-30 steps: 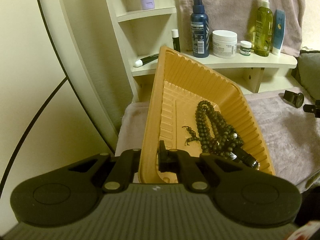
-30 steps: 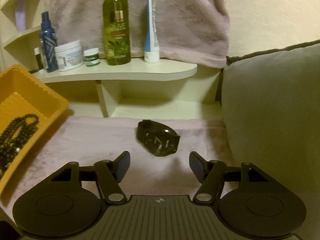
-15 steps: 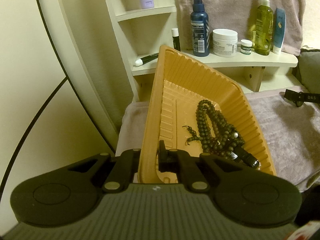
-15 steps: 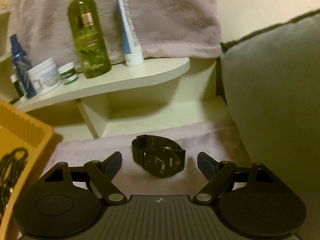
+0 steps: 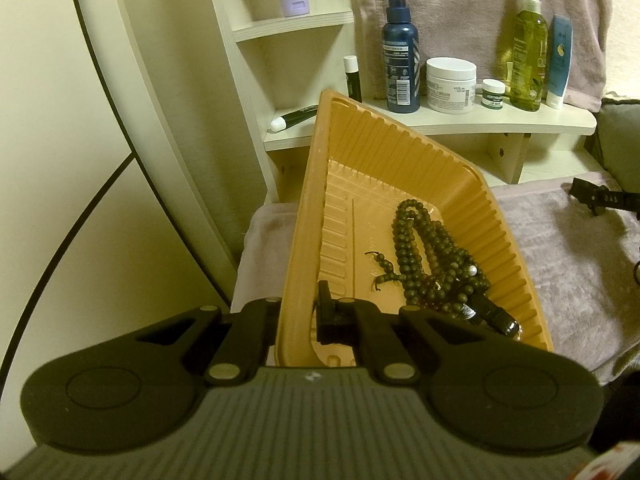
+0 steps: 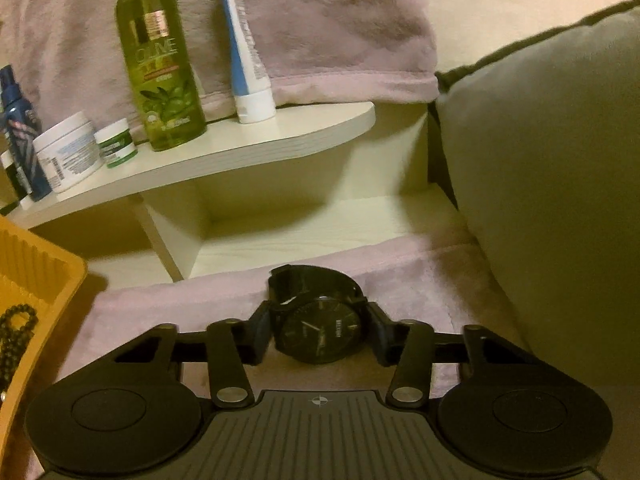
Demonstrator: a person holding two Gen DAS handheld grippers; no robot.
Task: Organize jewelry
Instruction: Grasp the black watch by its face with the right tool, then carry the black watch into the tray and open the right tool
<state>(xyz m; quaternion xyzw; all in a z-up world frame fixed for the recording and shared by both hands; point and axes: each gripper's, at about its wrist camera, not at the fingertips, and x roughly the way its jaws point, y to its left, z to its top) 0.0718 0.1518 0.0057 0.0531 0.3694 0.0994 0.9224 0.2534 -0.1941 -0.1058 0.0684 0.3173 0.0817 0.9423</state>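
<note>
Left gripper (image 5: 298,316) is clamped on the near left wall of the orange tray (image 5: 384,160), one finger outside the wall, one inside, tray tilted up on that side. Inside the tray lies a dark bead necklace (image 5: 424,256), bunched toward the right wall, with a small dark cylindrical item (image 5: 494,318) at its near end, touching the beads. Tray sits over a pinkish plush cloth (image 5: 568,264) that covers the surface. Right gripper (image 6: 318,334) is down on the cloth with the black watch (image 6: 320,330) between its fingers; the jaws are closing, and both pads sit right against the sides of the watch case, contact looks made. Watch face is up, strap looped behind it toward the shelf. From the left wrist view only the tips of the right gripper show at the far right edge. Behind, a cream shelf (image 6: 248,148) carries a green olive bottle (image 6: 160,60), a blue-white tube (image 6: 244,48), a small green-label jar (image 6: 116,142), a white cream jar (image 6: 68,152) and a dark blue spray bottle (image 5: 400,52). A grey-green cushion (image 6: 552,168) stands right of the watch. Tray corner shows at the left edge of the right wrist view, well apart from the watch.
</note>
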